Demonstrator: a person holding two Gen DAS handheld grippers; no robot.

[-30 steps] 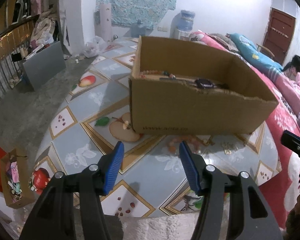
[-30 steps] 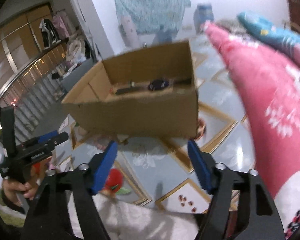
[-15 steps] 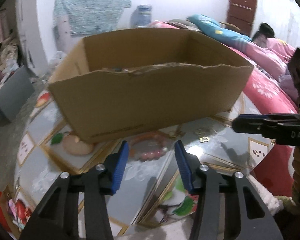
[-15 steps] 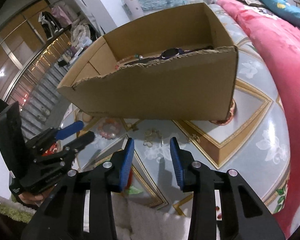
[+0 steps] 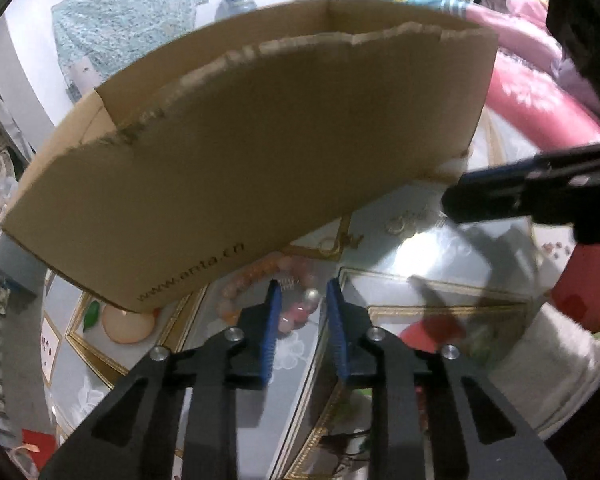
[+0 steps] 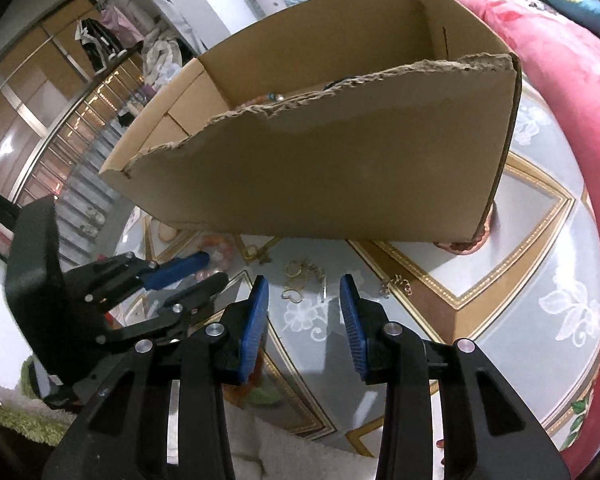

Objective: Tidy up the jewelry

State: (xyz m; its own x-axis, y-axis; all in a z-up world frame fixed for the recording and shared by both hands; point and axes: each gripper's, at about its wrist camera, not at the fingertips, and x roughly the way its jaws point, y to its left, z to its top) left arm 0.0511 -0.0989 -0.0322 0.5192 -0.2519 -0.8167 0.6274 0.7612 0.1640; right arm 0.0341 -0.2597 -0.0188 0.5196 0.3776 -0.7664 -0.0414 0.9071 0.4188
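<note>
Item: pink-and-orange beaded bracelet (image 5: 260,292), on glass tabletop (image 5: 440,264) before torn cardboard box (image 5: 260,152) | left gripper (image 5: 300,308): closing astride beads, not yet pinching | right gripper (image 6: 304,308): apart, empty | advice: centre one strand, then lift.

One cardboard box (image 6: 340,160) stands on one table (image 6: 540,280). Two hand-held grippers: the left hand-held gripper (image 5: 300,300) and the right hand-held gripper (image 6: 304,300), each with two blue-padded fingers. One pink bead bracelet (image 5: 296,316) lies before the box. Small gold pieces (image 6: 300,276) lie scattered on the table in about three clusters; their exact number cannot be told. Inside the box, at least one beaded strand (image 6: 264,99) shows above the torn rim.
</note>
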